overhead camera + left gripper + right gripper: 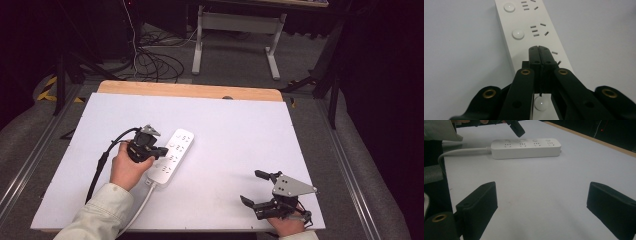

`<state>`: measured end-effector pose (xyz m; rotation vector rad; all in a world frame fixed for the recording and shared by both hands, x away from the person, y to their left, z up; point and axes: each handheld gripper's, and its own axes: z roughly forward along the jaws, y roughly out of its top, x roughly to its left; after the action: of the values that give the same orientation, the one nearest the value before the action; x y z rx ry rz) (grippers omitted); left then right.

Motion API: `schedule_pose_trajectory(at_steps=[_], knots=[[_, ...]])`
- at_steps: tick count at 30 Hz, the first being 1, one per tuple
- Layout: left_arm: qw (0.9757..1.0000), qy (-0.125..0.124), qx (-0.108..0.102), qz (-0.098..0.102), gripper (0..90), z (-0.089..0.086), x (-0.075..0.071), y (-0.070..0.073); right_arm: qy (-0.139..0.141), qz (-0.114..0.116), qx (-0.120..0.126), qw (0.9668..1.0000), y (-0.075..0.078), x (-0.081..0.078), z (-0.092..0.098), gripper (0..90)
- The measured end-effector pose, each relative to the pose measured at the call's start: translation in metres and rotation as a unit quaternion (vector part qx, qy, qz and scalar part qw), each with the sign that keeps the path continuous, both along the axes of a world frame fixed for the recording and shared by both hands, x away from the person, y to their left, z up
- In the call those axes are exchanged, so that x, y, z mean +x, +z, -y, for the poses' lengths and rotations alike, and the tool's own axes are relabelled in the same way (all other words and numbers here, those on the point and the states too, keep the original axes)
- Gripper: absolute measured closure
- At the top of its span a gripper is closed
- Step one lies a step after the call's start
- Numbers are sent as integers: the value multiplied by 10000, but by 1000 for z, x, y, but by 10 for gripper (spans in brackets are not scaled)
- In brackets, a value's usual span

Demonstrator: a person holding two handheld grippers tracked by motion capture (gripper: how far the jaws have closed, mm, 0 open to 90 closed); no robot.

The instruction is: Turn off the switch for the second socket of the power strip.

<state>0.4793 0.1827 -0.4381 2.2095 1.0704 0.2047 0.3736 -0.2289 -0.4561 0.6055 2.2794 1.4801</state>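
A white power strip (pixel 171 157) with four sockets and round buttons lies left of centre on the white bench (pixel 235 130). The left gripper (pixel 159 151) hangs over it, jaws clenched on nothing. The right gripper (pixel 254 187) rests well apart, jaws released.

High view looks down; both gripper views, low, share the power strip (pixel 526 148).

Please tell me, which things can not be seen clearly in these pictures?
- Power strip: left gripper view, the closed left gripper covers its near sockets.
- Cord: high view, bottom edge cuts it off; plug unseen.
- Right hand: high view, cut by the bottom edge, behind the right gripper.
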Motion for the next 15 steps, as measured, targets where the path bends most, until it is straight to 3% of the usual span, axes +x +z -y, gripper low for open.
schedule_pose_trajectory(at_steps=[4, 15], knots=[[9998, 25, 204, 33, 898, 3, 3, -3, 10, -21, -9, 10000, 0, 0, 0, 103], [9989, -26, 441, 174, 898, 11, 4, -6, 23, -30, -1, 10000, 0, 0, 0, 103]])
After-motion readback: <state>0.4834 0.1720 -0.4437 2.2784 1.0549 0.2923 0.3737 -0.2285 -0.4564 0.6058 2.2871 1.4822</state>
